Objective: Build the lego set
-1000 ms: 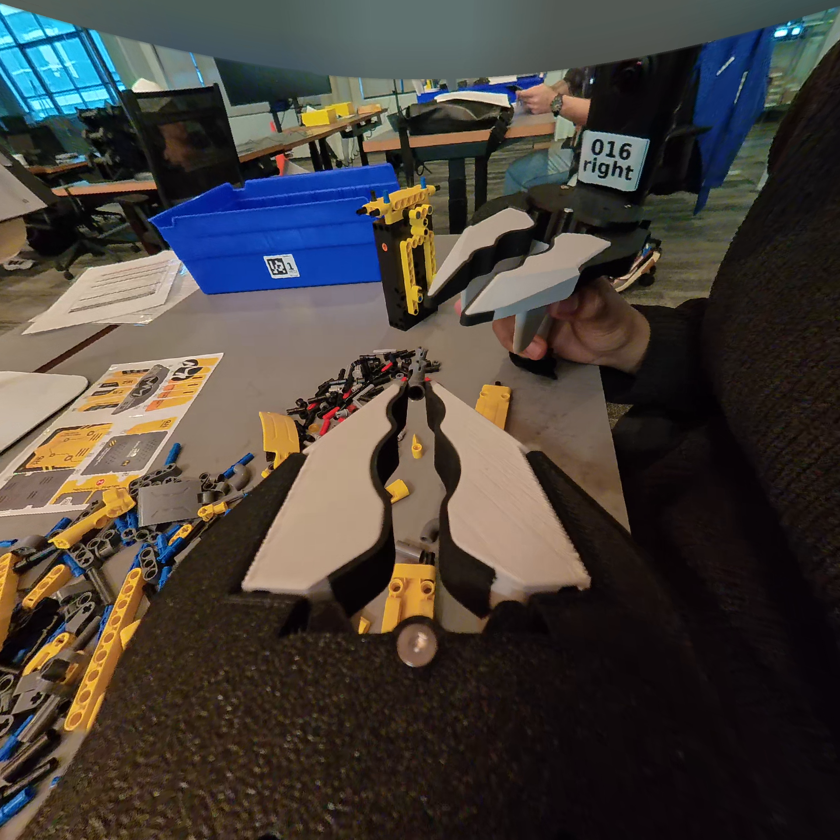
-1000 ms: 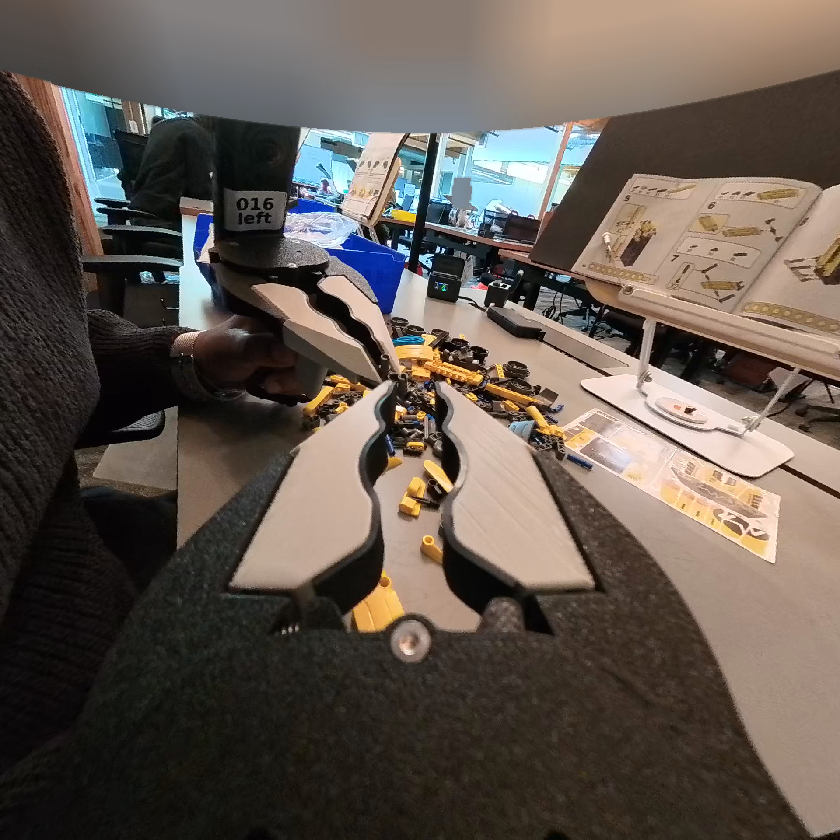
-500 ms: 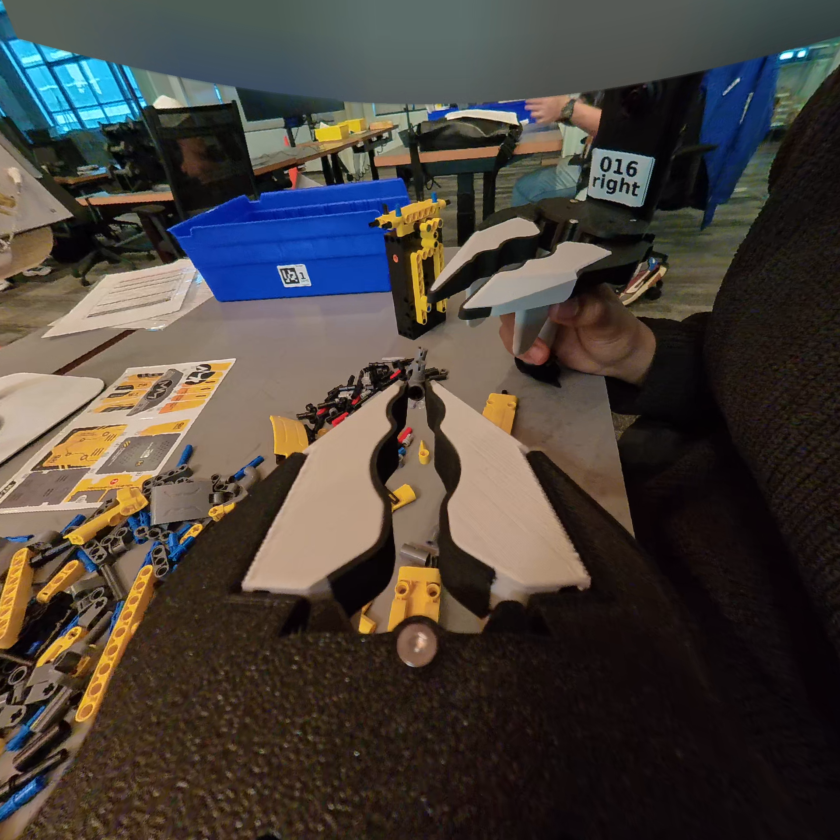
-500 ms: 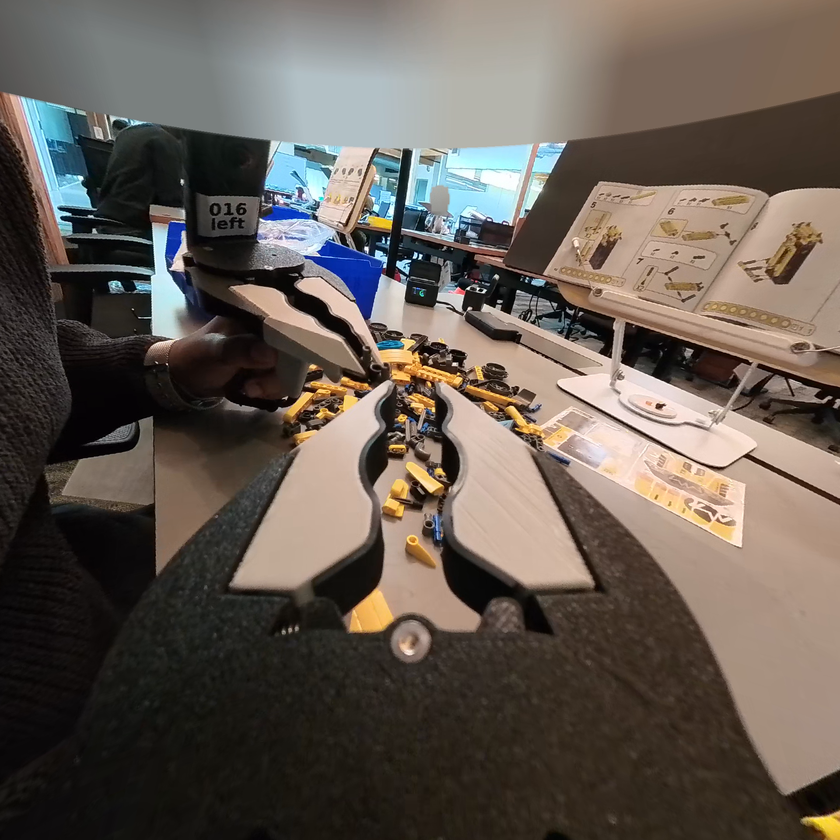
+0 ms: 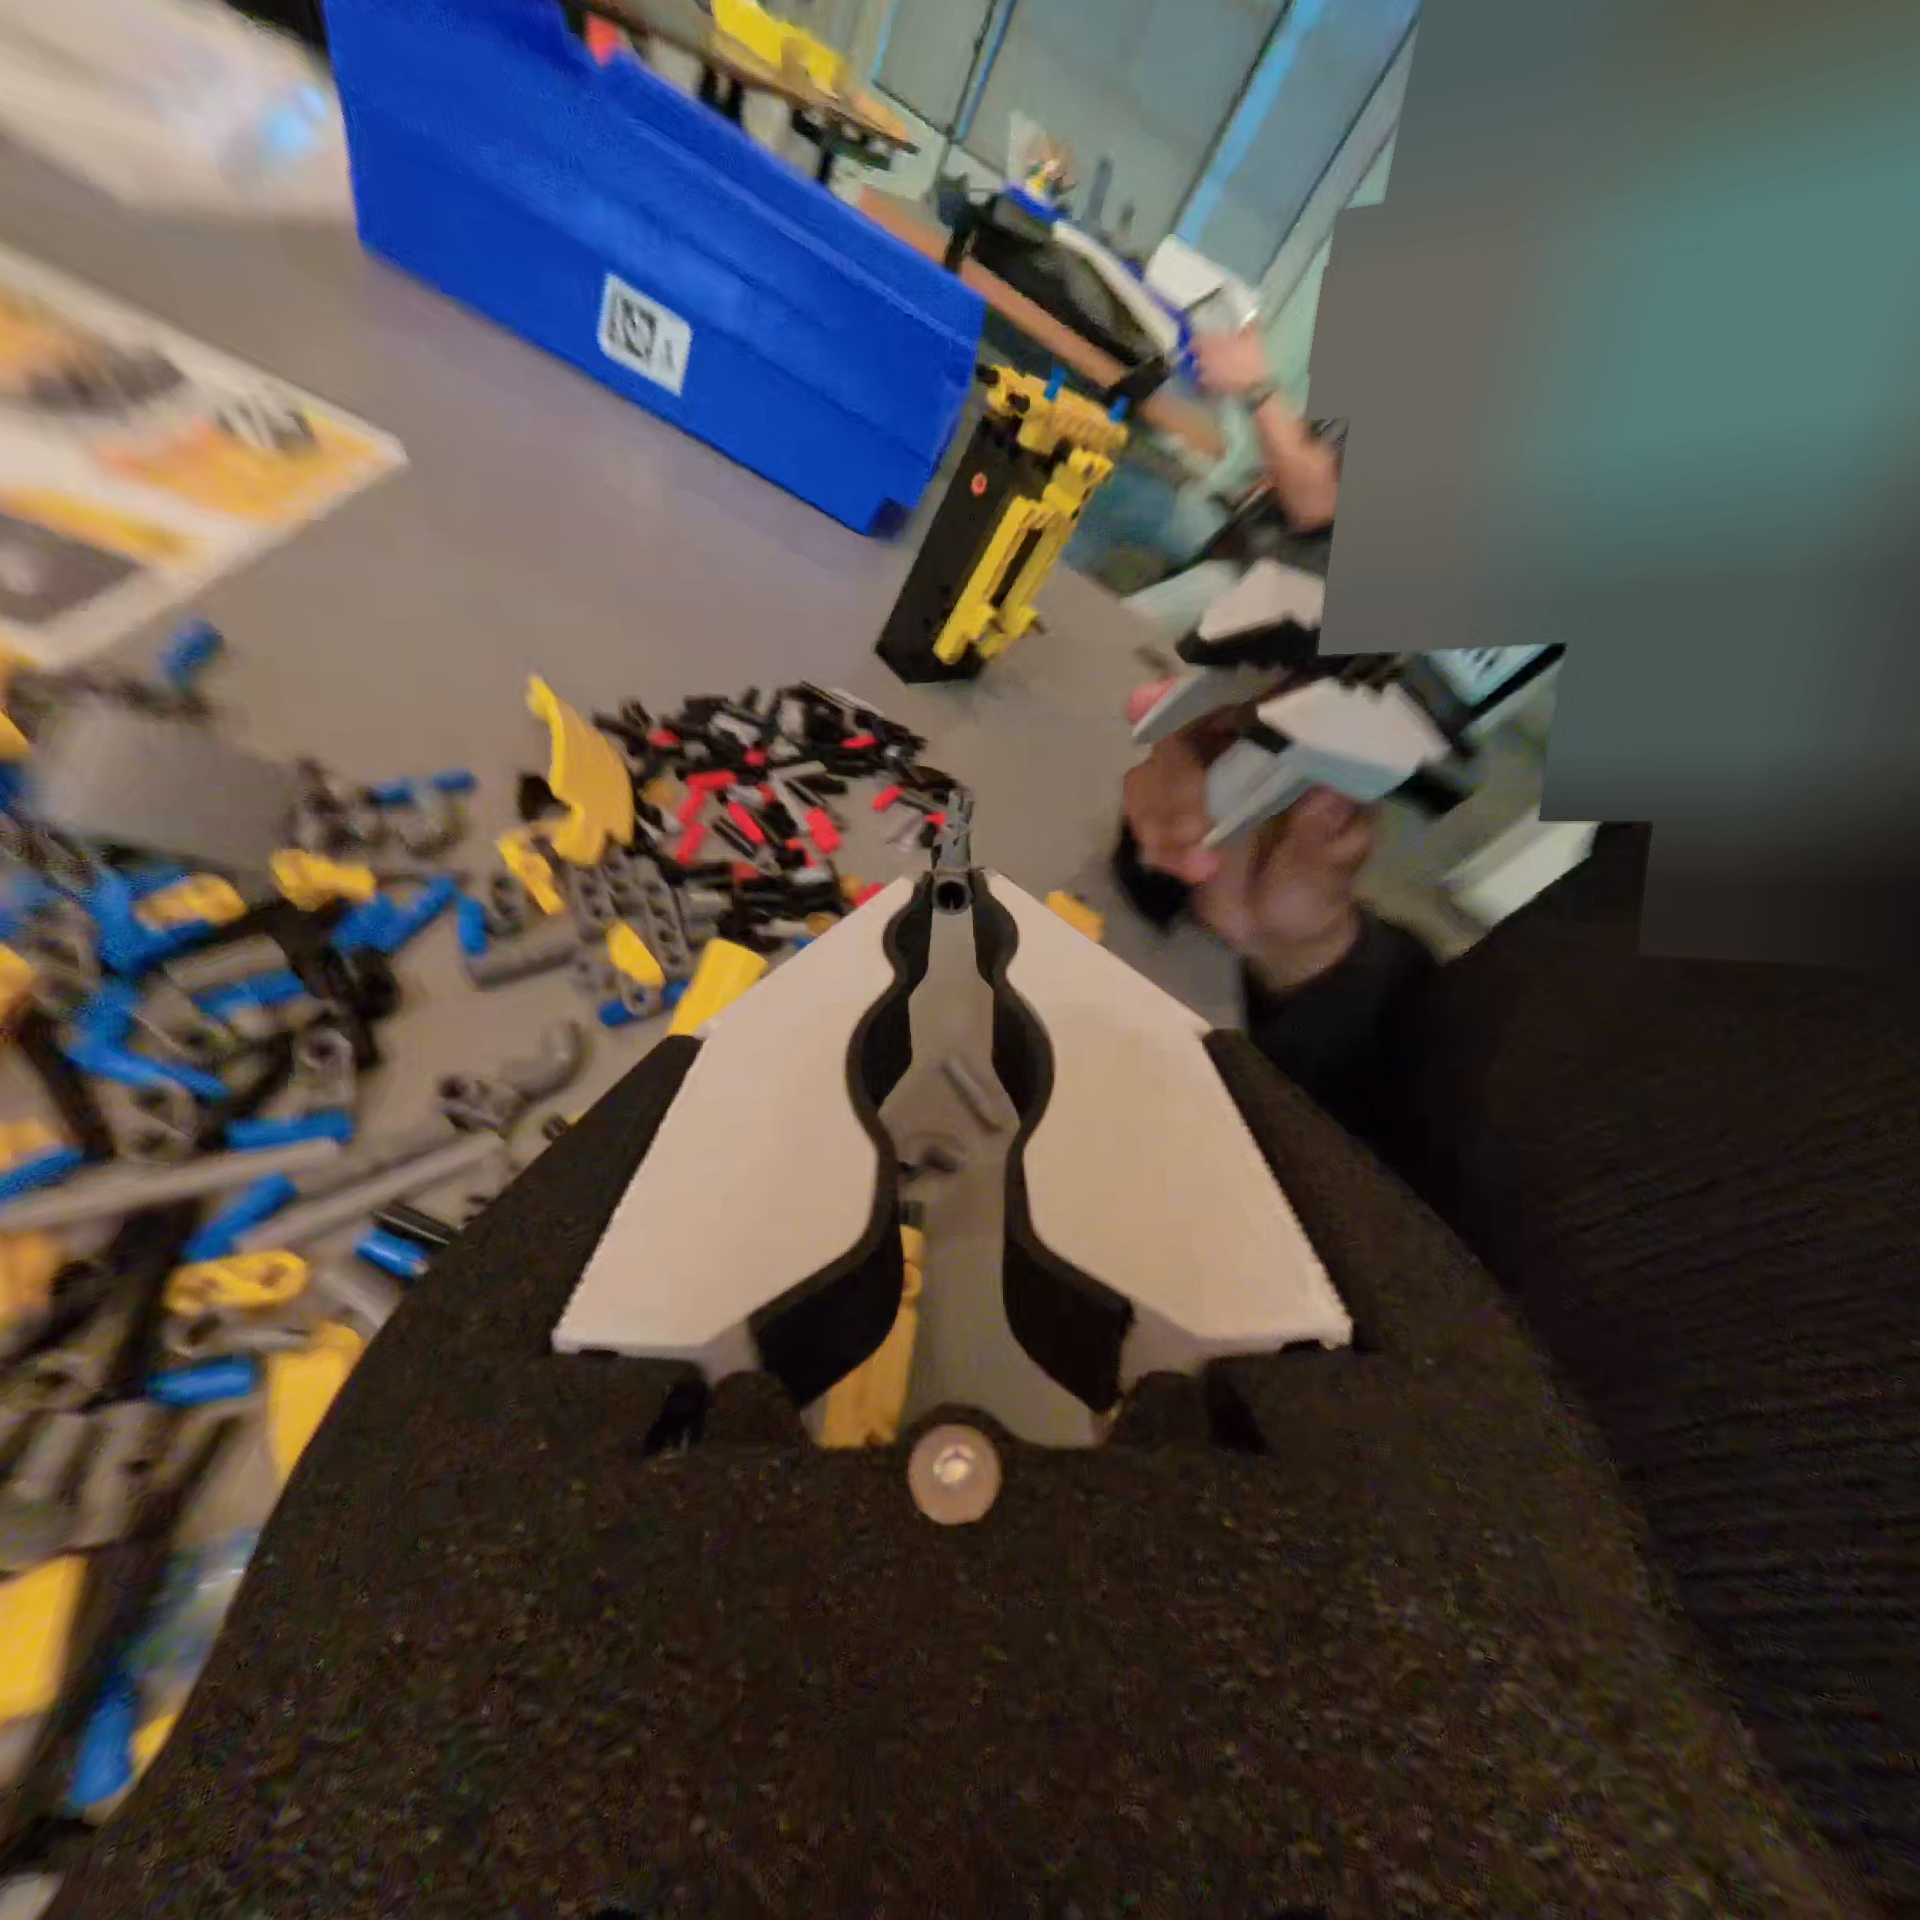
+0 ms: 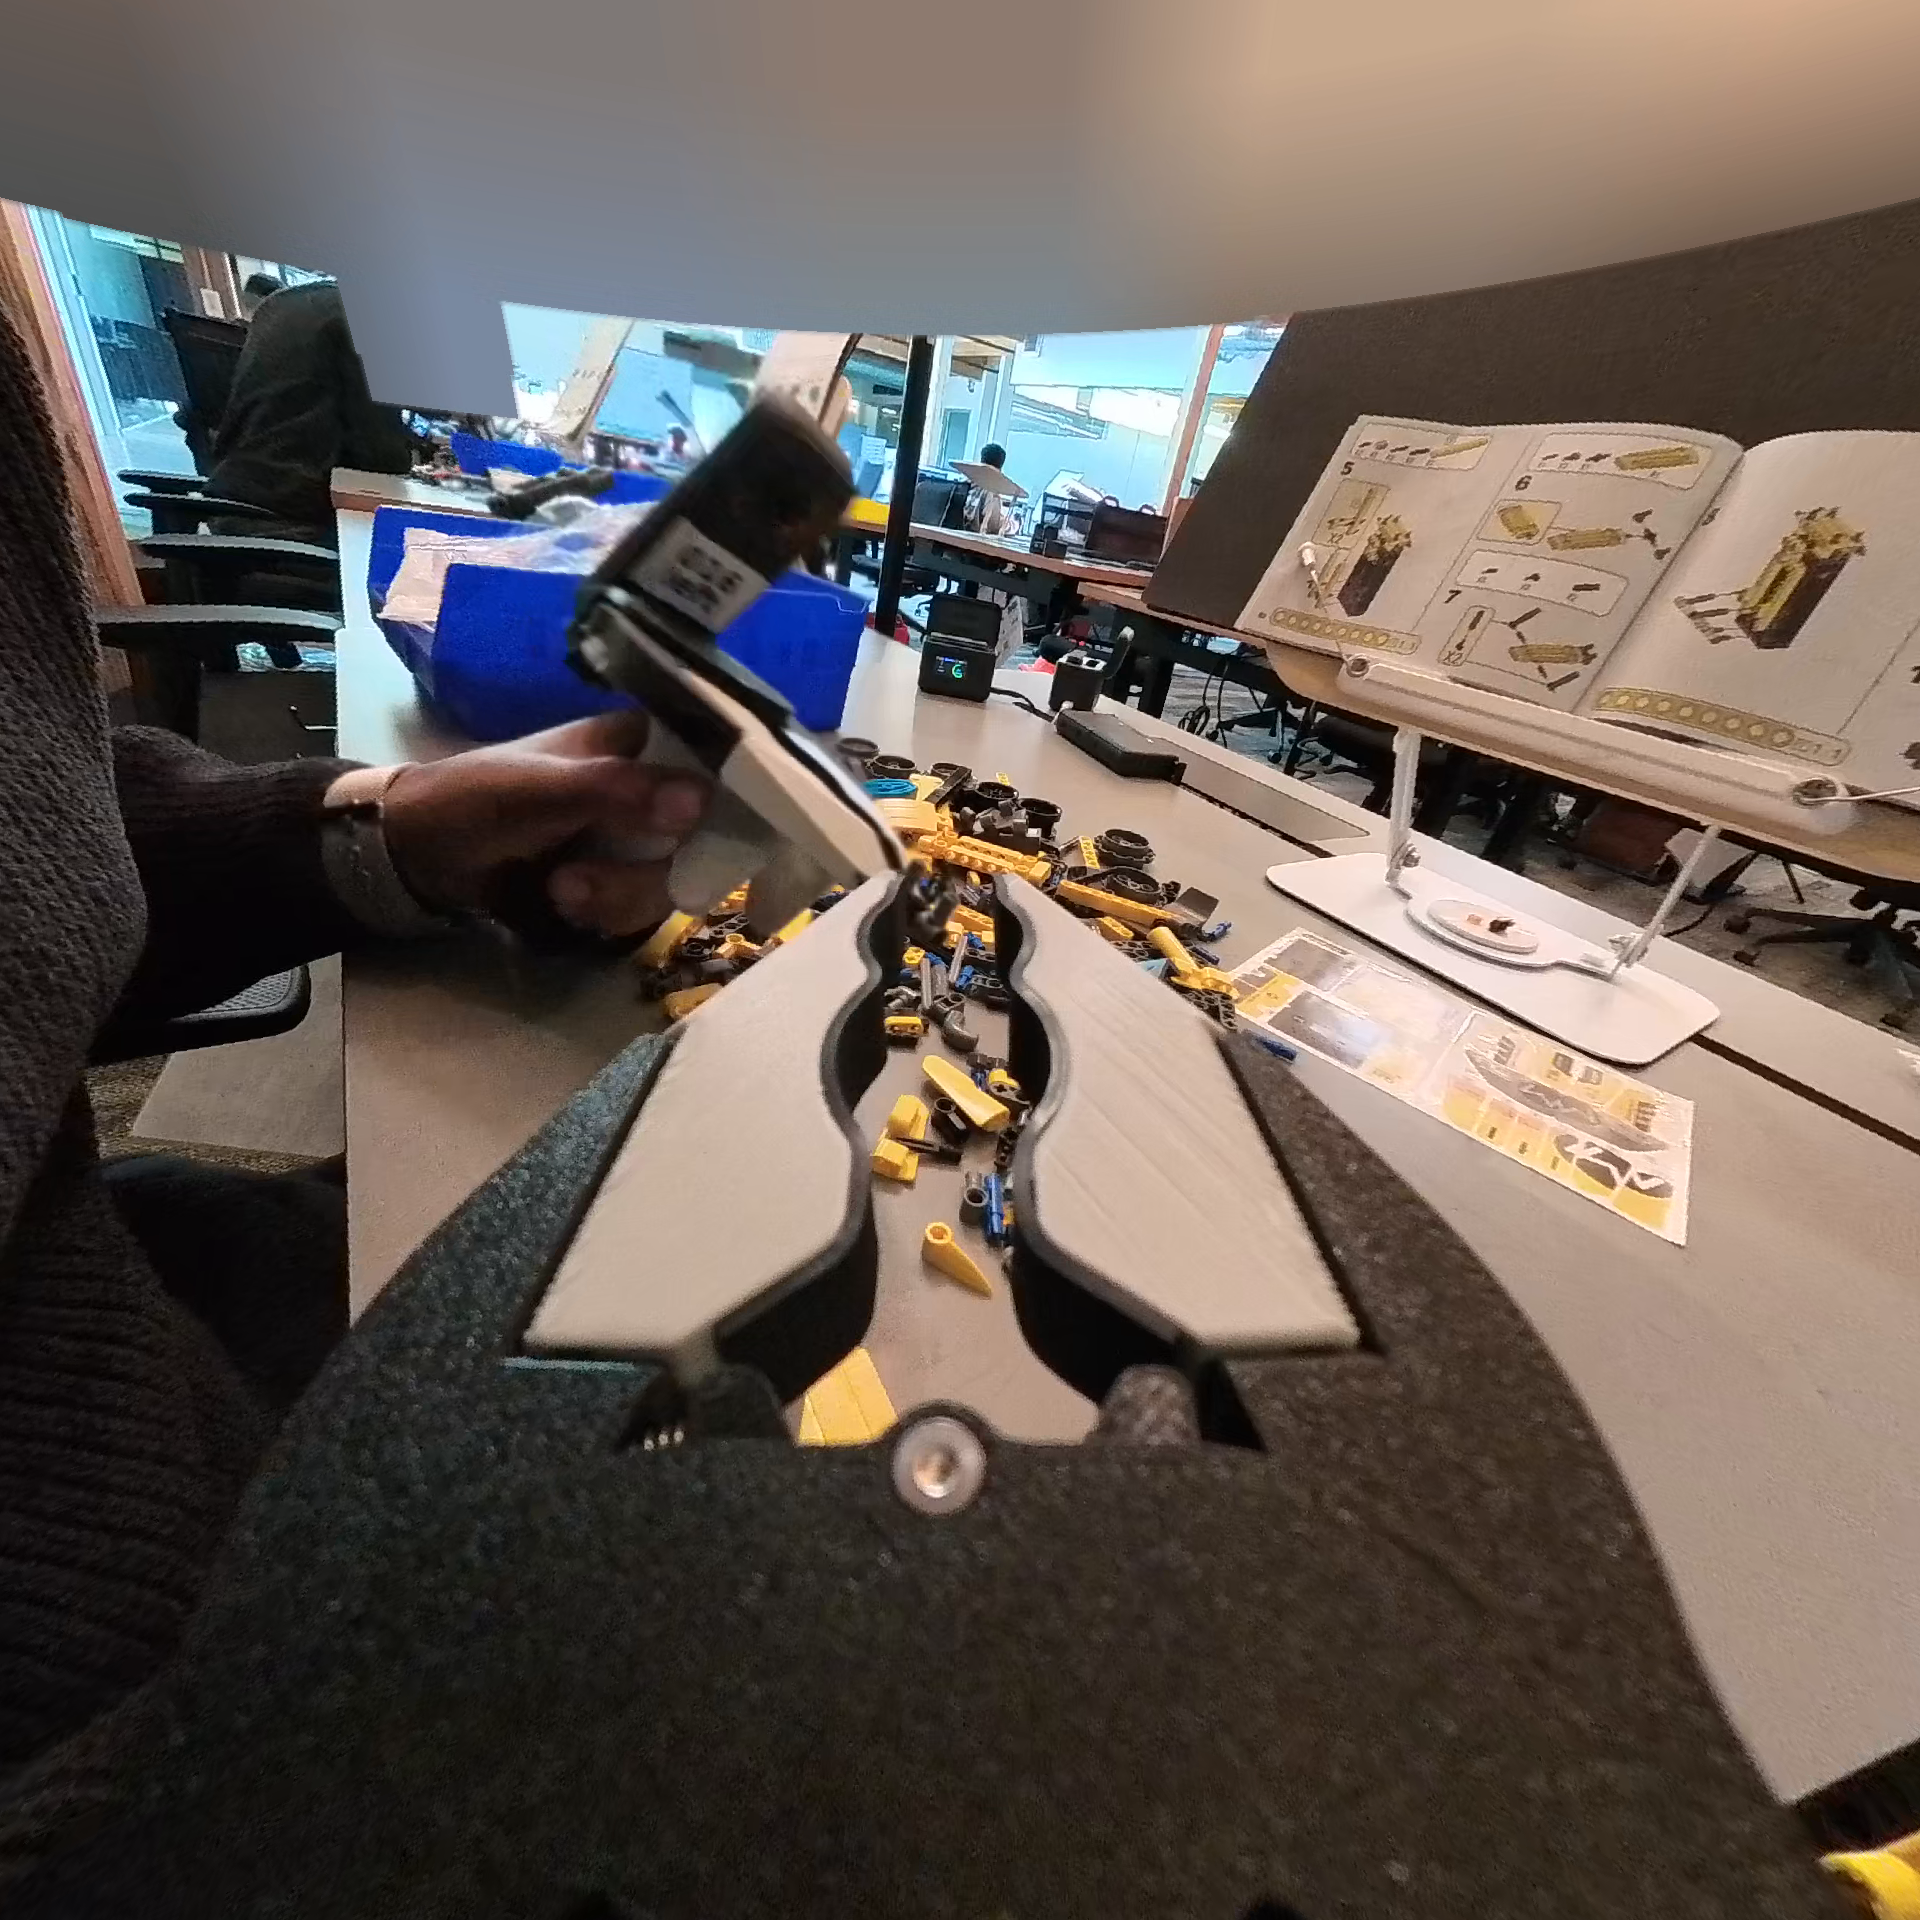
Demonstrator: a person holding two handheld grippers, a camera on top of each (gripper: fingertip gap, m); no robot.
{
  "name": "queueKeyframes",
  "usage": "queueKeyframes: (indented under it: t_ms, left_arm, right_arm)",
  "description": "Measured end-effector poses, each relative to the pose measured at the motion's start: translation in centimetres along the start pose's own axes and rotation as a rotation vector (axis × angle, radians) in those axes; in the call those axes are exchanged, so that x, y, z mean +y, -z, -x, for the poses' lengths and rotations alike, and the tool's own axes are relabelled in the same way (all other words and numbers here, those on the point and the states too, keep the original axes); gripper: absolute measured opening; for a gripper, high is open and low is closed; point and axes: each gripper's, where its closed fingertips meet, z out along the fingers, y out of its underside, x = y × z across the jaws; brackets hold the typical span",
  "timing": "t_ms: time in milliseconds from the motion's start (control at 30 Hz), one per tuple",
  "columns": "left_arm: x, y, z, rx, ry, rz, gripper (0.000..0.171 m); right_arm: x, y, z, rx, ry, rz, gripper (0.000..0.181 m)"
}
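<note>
My left gripper [image 5: 950,891] is shut on a small dark grey pin [image 5: 957,831], which sticks out past the tips above a pile of black and red pins [image 5: 769,790]. In the right wrist view the left gripper [image 6: 902,871] is tilted, with its tips right at my right gripper's left fingertip [image 6: 883,902]. My right gripper [image 6: 948,885] is open and empty over loose yellow, grey and blue parts [image 6: 951,1112]. It also shows in the left wrist view [image 5: 1299,727], held in a hand. A black-and-yellow assembly [image 5: 997,540] stands upright on the grey table [image 5: 540,540].
A blue bin [image 5: 644,239] stands behind the assembly. A large spread of yellow, blue and grey parts [image 5: 187,1039] lies at the left. An open instruction book on a white stand [image 6: 1558,582] and a sticker sheet [image 6: 1455,1091] lie at the right. A person sits at a far desk. Some 7 cm of space lies between my two pairs of fingers. The left gripper is farther from the black-and-yellow assembly [image 5: 997,540], some 20 cm, than the right, some 15 cm.
My left gripper has rolled and tipped over with the pin still in it, and its tips have come up against the right gripper's left fingertip. The left view is blurred from the motion.
</note>
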Motion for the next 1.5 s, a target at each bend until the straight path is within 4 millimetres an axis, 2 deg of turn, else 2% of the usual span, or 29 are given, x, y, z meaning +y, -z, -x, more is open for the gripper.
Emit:
queueKeyframes:
  t_ms: [100,233,500,867,1500]
  left_arm:
    - [-1.1,1.1,0.4,0.157,0.296,-0.103,0.006]
    - [-0.5,0.9,1.3,0.111,0.339,-0.085,0.006]
    - [-0.3,0.7,1.4,0.200,0.494,-0.088,0.006]
    - [0.6,0.2,0.7,0.257,0.541,-0.032,0.006]
    - [0.5,0.2,0.6,0.274,0.550,-0.032,0.006]
  right_arm:
    - [0.0,0.0,0.0,0.003,0.003,0.001,0.016]
    - [0.0,0.0,-0.1,0.007,0.004,0.001,0.016]
    - [0.1,0.0,-0.2,0.009,0.005,0.004,0.016]
    - [0.1,-0.1,-0.2,0.010,0.004,0.004,0.016]
    - [0.1,0.0,-0.1,0.009,0.004,0.005,0.016]
